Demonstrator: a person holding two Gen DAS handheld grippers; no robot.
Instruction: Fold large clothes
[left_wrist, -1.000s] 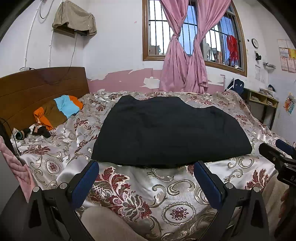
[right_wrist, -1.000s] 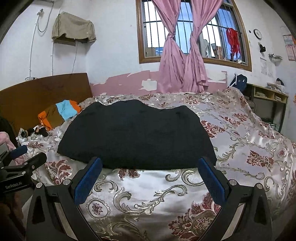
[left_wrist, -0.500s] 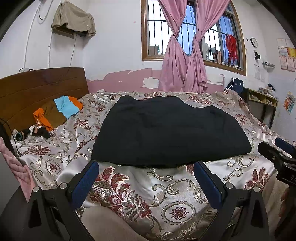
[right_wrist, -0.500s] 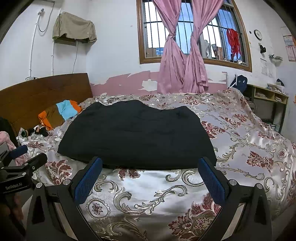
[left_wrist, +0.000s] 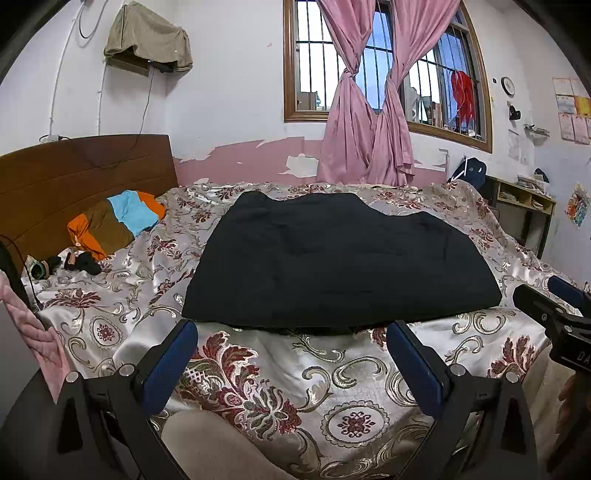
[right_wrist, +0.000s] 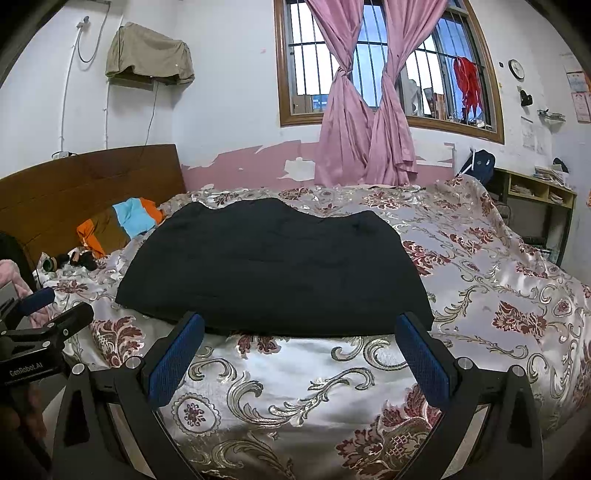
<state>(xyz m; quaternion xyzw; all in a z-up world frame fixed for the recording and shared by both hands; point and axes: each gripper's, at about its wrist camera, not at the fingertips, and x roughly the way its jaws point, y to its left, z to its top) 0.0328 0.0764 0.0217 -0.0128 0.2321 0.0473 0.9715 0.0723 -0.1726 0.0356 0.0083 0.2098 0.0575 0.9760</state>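
Fingers (left_wrist: 166, 369) of both our grippers — left (left_wrist: 291, 363) and right (right_wrist: 299, 358) — are spread wide, holding nothing. We hover them short of the garment's (left_wrist: 340, 262) near edge; it lies flat mid-bed (left_wrist: 258, 380), probably squared for 1 more fold.

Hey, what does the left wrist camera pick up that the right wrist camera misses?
Only the left wrist view shows the right gripper at its right edge and the colourful wall decoration. Only the right wrist view shows the left gripper at its left edge, labelled GenRobot. Both share the black garment lying flat on the floral bedspread, the striped pillow, pink curtains, and open, empty jaws.
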